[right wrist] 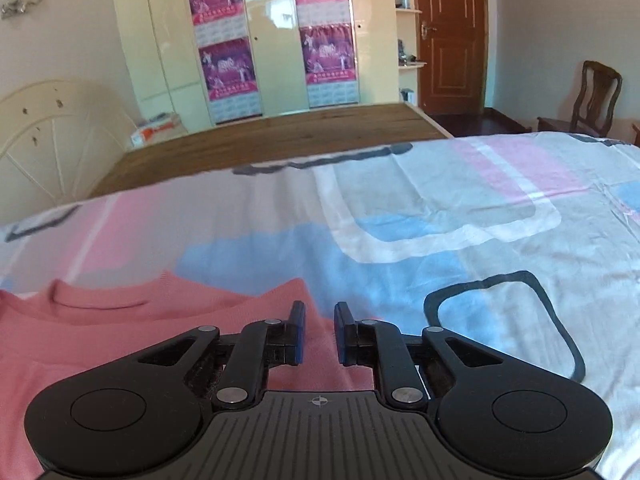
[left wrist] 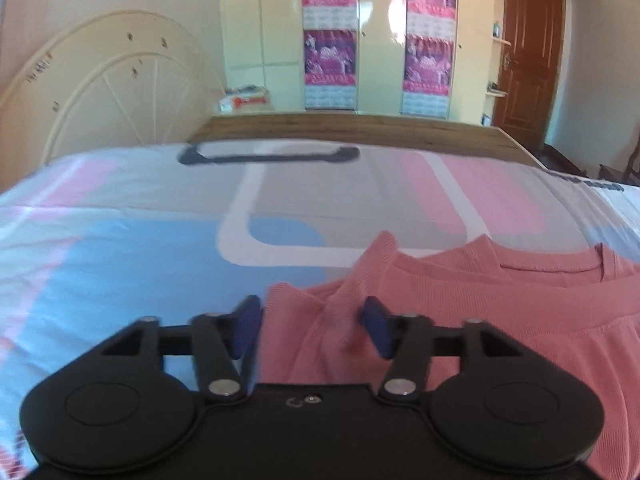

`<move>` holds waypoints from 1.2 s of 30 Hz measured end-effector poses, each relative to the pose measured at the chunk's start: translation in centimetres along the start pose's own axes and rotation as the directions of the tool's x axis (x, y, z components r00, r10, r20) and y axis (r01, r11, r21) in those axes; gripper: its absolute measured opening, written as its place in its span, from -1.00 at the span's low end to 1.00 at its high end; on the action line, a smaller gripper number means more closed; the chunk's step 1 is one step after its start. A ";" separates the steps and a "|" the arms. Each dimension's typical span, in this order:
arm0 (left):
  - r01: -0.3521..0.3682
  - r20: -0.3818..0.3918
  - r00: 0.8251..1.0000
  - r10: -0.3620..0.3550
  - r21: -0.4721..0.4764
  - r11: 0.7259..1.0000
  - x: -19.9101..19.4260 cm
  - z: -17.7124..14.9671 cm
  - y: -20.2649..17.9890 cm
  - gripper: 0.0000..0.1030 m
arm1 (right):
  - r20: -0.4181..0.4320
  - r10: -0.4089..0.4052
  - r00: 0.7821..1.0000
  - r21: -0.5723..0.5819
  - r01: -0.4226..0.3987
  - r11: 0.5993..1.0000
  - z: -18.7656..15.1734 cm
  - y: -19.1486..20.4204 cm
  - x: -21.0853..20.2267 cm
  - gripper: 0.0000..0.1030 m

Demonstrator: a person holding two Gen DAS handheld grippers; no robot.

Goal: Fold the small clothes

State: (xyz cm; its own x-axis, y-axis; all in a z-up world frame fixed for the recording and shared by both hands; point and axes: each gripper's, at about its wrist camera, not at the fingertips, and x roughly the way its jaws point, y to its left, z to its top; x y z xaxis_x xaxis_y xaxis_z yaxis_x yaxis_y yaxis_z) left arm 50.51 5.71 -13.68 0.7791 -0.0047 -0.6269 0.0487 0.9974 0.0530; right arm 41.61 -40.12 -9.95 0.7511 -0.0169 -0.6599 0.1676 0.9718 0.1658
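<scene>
A small pink shirt [left wrist: 480, 312] lies flat on the patterned bedsheet [left wrist: 140, 248], neckline toward the far side. In the left wrist view, my left gripper [left wrist: 311, 308] stands open over the shirt's left edge. A raised fold of sleeve sits between its blue pads [left wrist: 244, 328], and neither pad presses on it. In the right wrist view the same pink shirt [right wrist: 120, 320] fills the lower left. My right gripper [right wrist: 319, 312] hovers at the shirt's right shoulder corner with a narrow gap between its pads; fabric shows through the gap, ungripped.
The bedsheet [right wrist: 460, 208] stretches right and far with pink, blue and grey blocks. Beyond it are a bare wooden bed board [right wrist: 280, 136], a cream headboard [left wrist: 100, 92], wardrobe doors with posters [right wrist: 324, 32], a brown door [right wrist: 450, 36] and a wooden chair [right wrist: 592, 100].
</scene>
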 end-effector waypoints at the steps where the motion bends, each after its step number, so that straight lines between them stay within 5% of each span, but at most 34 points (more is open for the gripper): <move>1: 0.009 0.005 1.000 -0.009 0.012 1.000 -0.4 0.0 0.0 0.09 | -0.001 0.015 1.000 -0.011 -0.015 1.000 -0.3 0.3 -0.6 -0.71; 5: 0.075 0.001 0.997 -0.076 0.074 0.994 -2.1 -1.1 -0.9 0.10 | -0.028 0.062 0.998 -0.043 -0.063 0.997 -1.6 1.9 -1.5 -0.70; 8: 0.047 -0.077 0.996 -0.040 0.100 0.994 -1.0 -2.6 -1.5 0.09 | -0.059 0.048 0.997 -0.078 -0.053 0.996 -3.1 2.9 -1.2 -0.69; 14: 0.002 -0.126 0.992 -0.008 -0.050 0.999 -0.8 -2.6 0.7 0.06 | -0.091 -0.063 0.994 -0.072 0.057 0.996 -4.0 1.5 -0.4 -0.69; 23: 0.099 -0.071 0.993 -0.096 0.033 0.995 -5.2 -4.4 -2.6 0.06 | -0.072 0.053 0.996 -0.135 -0.062 0.989 -6.8 5.3 -5.4 -0.68; 26: 0.069 -0.128 0.990 -0.067 0.009 0.998 -4.3 -5.7 -2.2 0.06 | -0.091 0.008 0.996 -0.147 -0.022 0.989 -8.5 5.1 -5.7 -0.68; 31: 0.053 -0.104 0.993 -0.048 0.048 0.997 -5.4 -7.1 -1.4 0.10 | -0.083 -0.072 0.994 -0.163 0.058 0.985 -9.9 2.6 -6.5 -0.68; 36: 0.026 -0.094 0.995 -0.022 0.043 0.999 -7.2 -7.1 -1.7 0.06 | -0.079 -0.068 0.995 -0.141 0.057 0.988 -10.3 3.1 -9.1 -0.67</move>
State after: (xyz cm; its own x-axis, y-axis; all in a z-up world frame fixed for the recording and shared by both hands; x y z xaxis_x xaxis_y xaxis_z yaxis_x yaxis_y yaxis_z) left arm 40.38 4.60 -14.73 0.7158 -0.0200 -0.6981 0.0958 0.9929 0.0699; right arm 28.78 -34.51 -10.97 0.6850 -0.0644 -0.7257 0.1182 0.9927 0.0235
